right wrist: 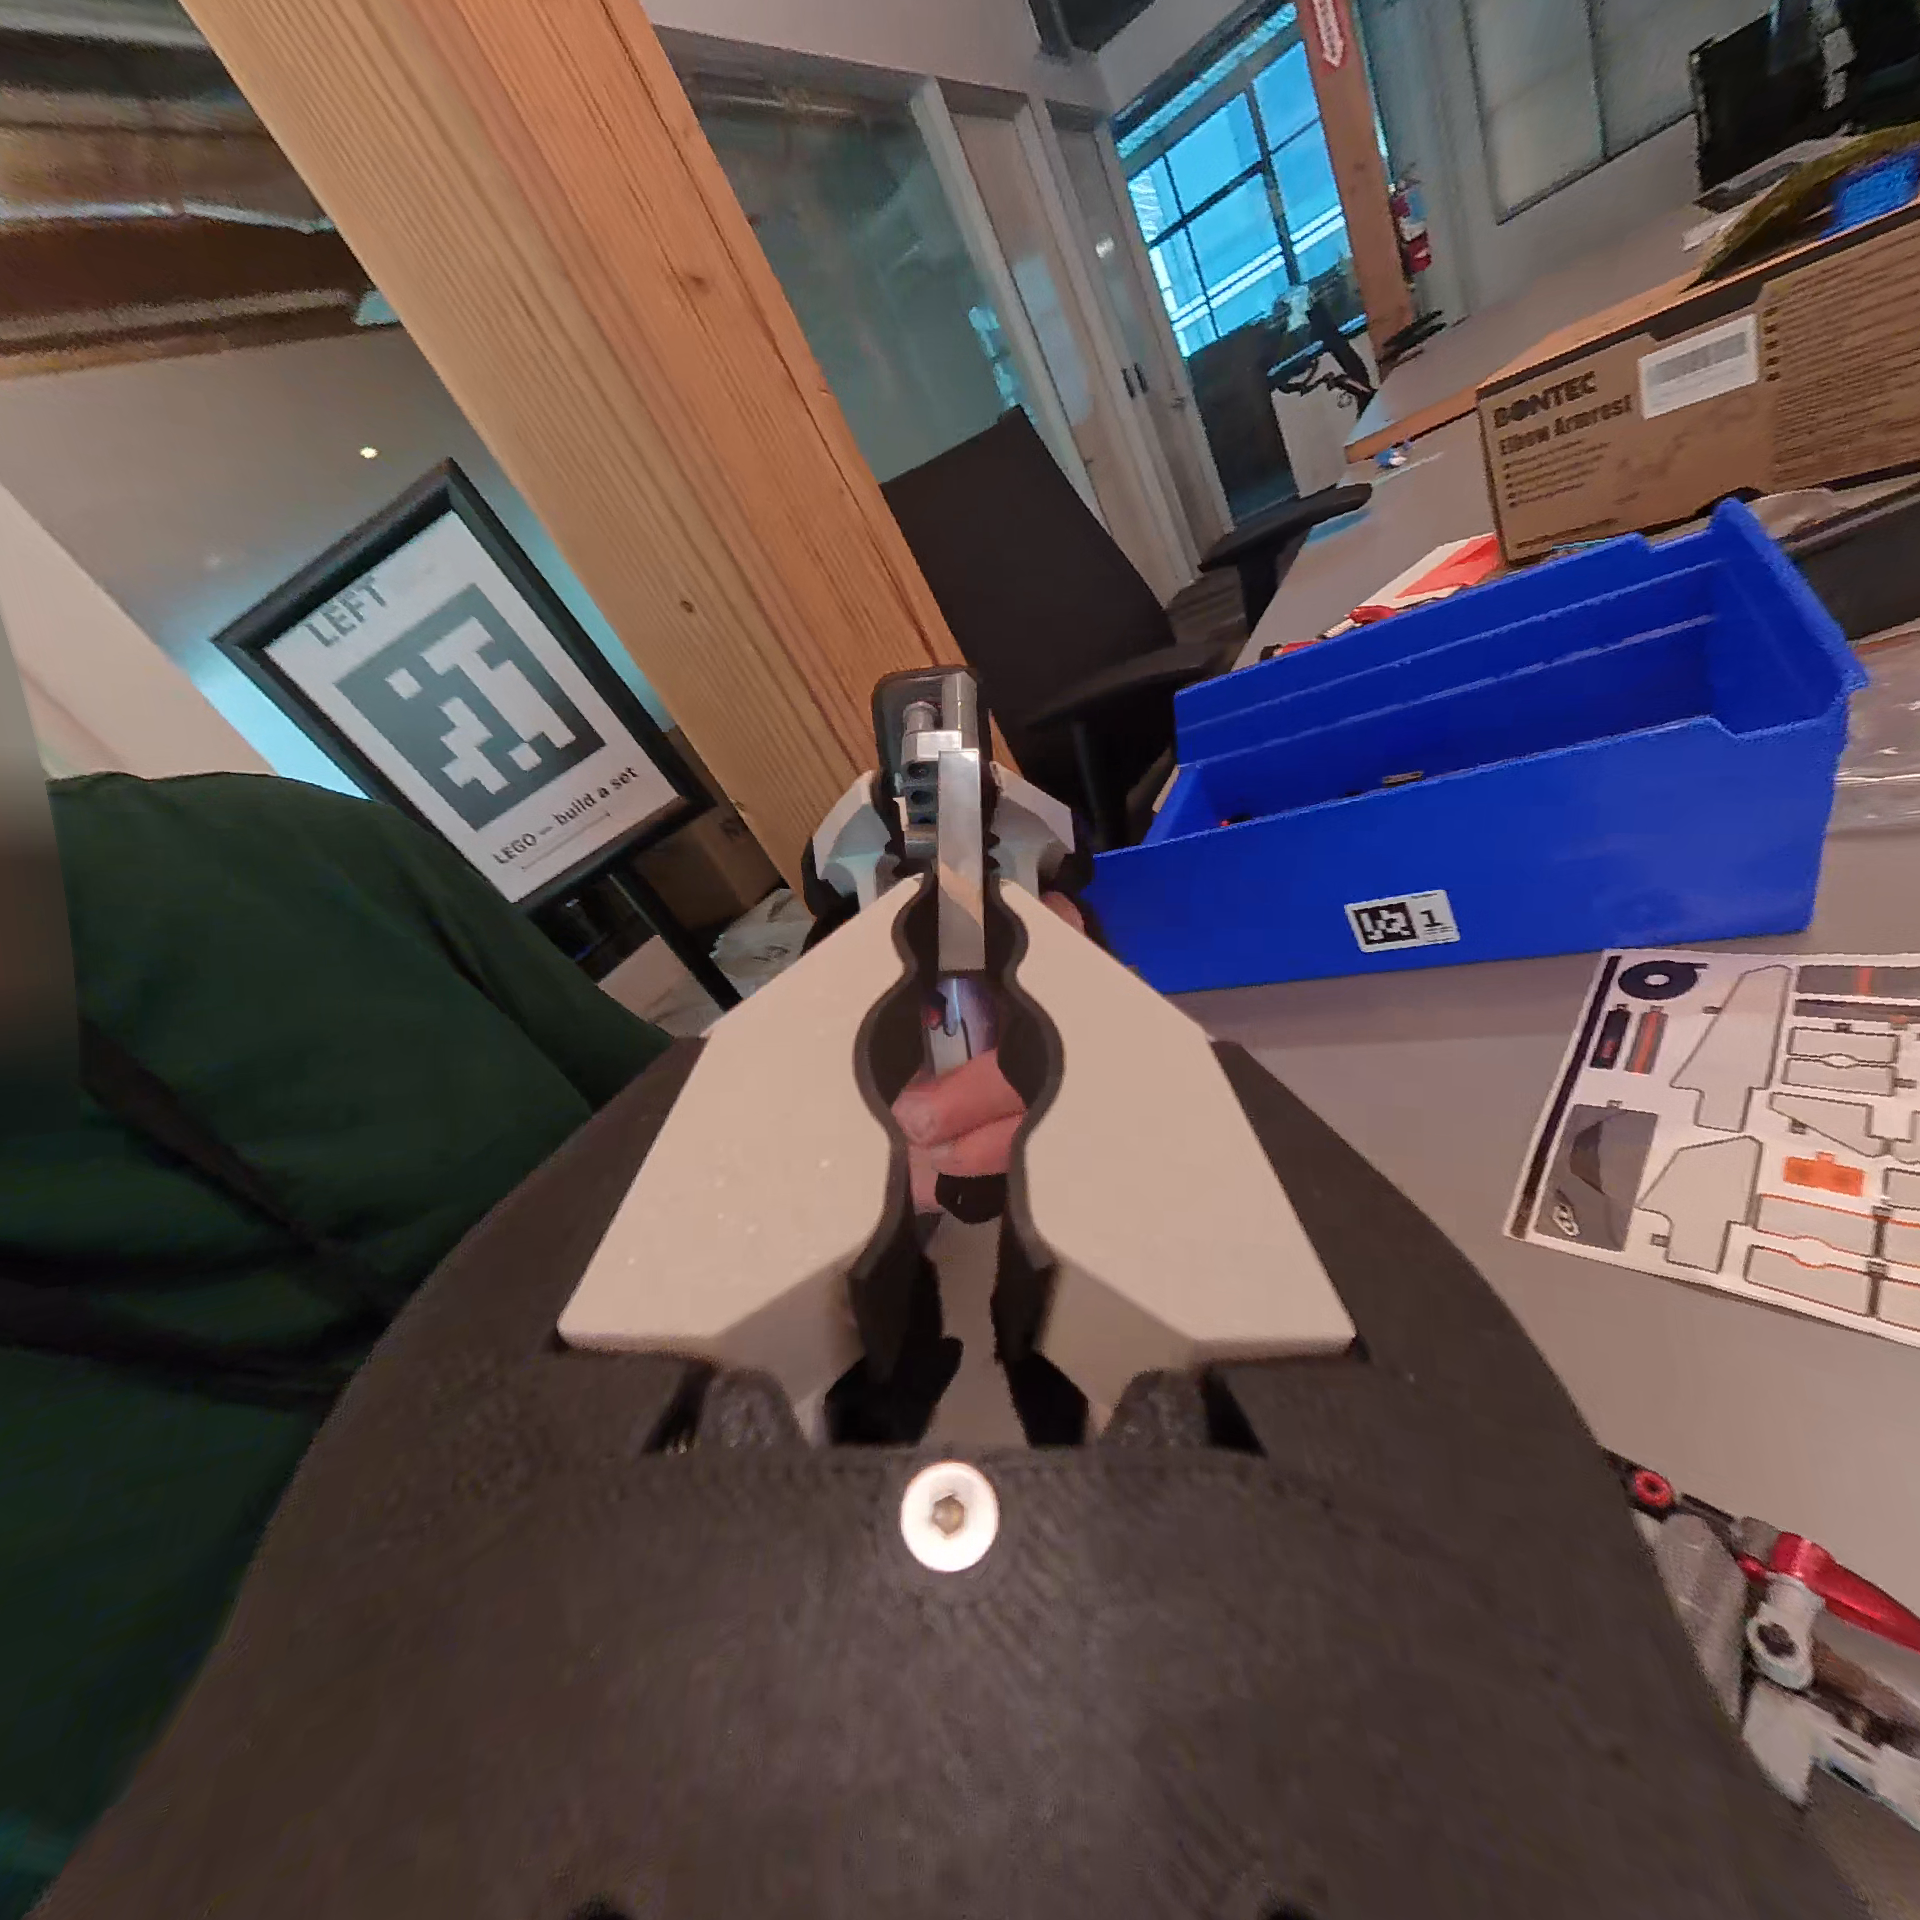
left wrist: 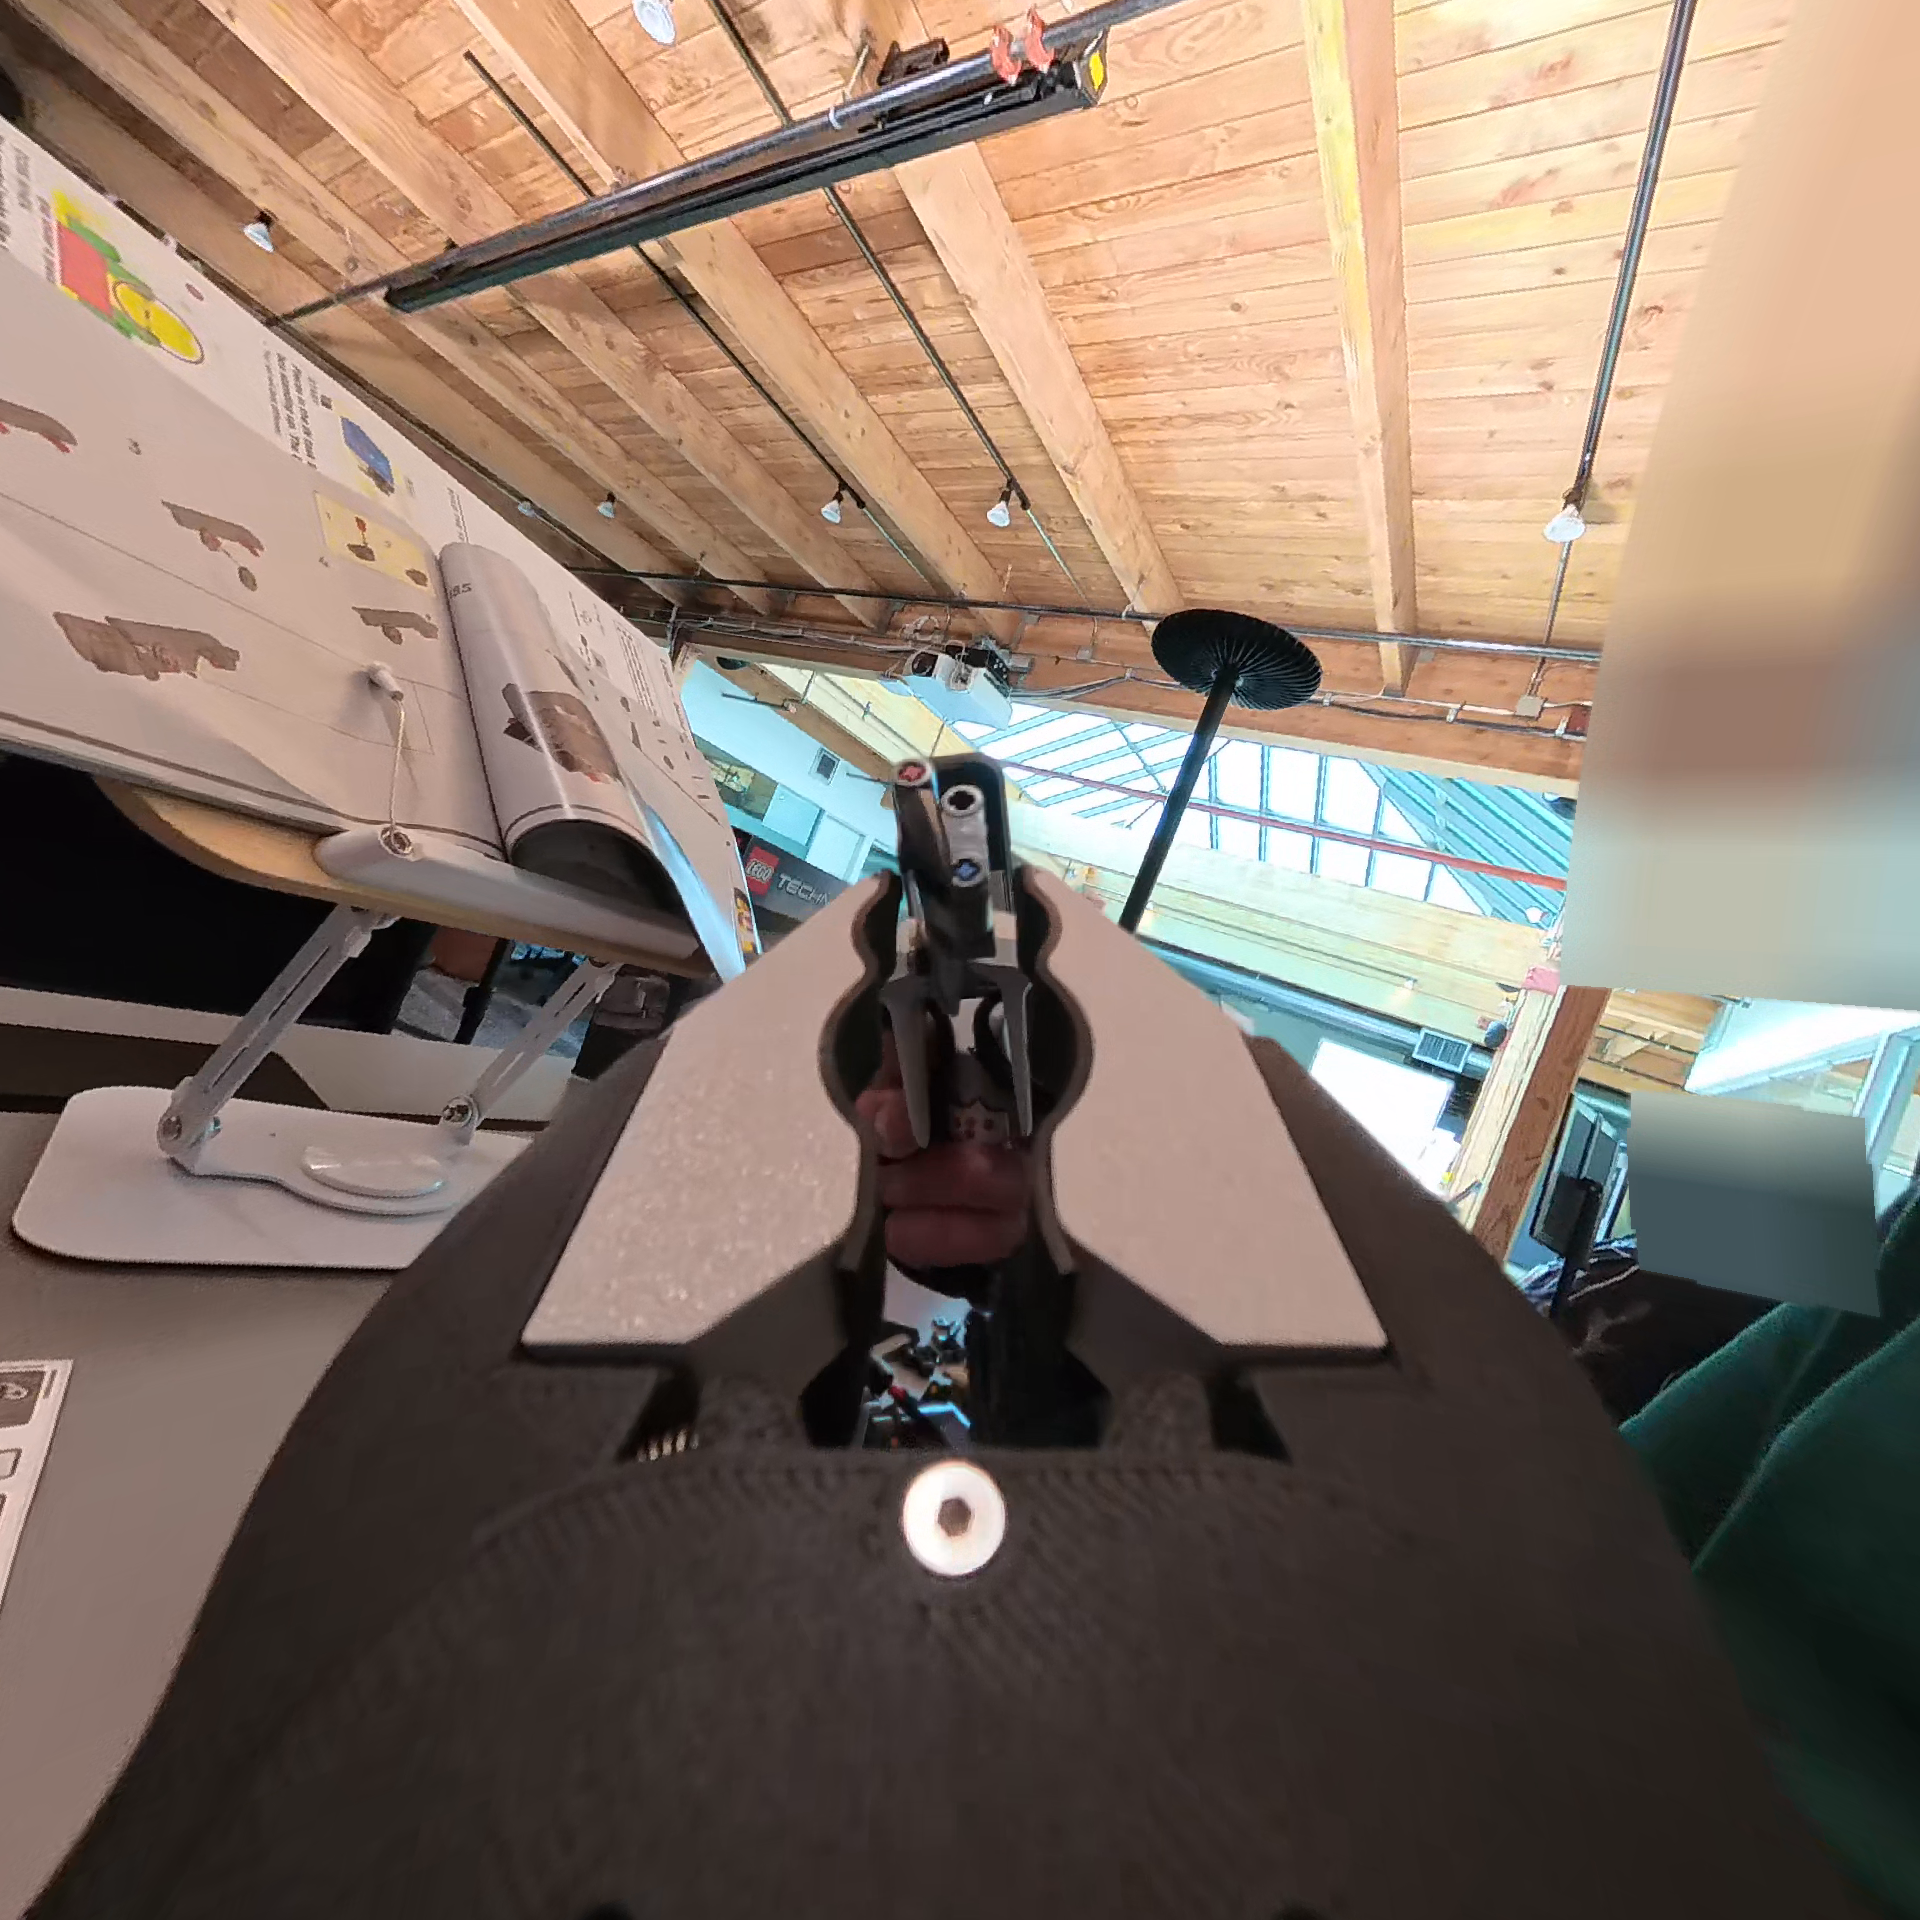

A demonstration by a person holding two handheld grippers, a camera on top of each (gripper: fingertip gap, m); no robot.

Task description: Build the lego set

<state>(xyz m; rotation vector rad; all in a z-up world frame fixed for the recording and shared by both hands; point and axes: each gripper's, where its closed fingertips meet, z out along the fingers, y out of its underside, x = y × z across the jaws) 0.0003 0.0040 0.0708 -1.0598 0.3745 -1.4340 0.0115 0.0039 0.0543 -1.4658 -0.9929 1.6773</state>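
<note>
My left gripper [left wrist: 951, 902] points up toward the ceiling and is shut on a small black and grey lego assembly [left wrist: 954, 831], which has a red axle end and a blue pin at its tip. My right gripper [right wrist: 961, 888] is shut on a flat grey lego piece [right wrist: 961, 862]. That piece meets a dark grey assembly [right wrist: 920, 717] just beyond my fingertips. The other gripper's white fingers [right wrist: 847, 847] show right behind it, so both grippers meet at the same build. A hand [right wrist: 956, 1122] shows through the gap between the fingers.
An open instruction booklet [left wrist: 312, 623] rests on a white stand [left wrist: 218, 1174] to the left. A blue bin [right wrist: 1507, 790], a sticker sheet [right wrist: 1766, 1122], a cardboard box [right wrist: 1714, 416] and bagged loose parts [right wrist: 1787, 1631] lie on the grey table. A green sleeve [right wrist: 260, 1039] is close by. Both grippers' tips are close together, under 4 cm apart.
</note>
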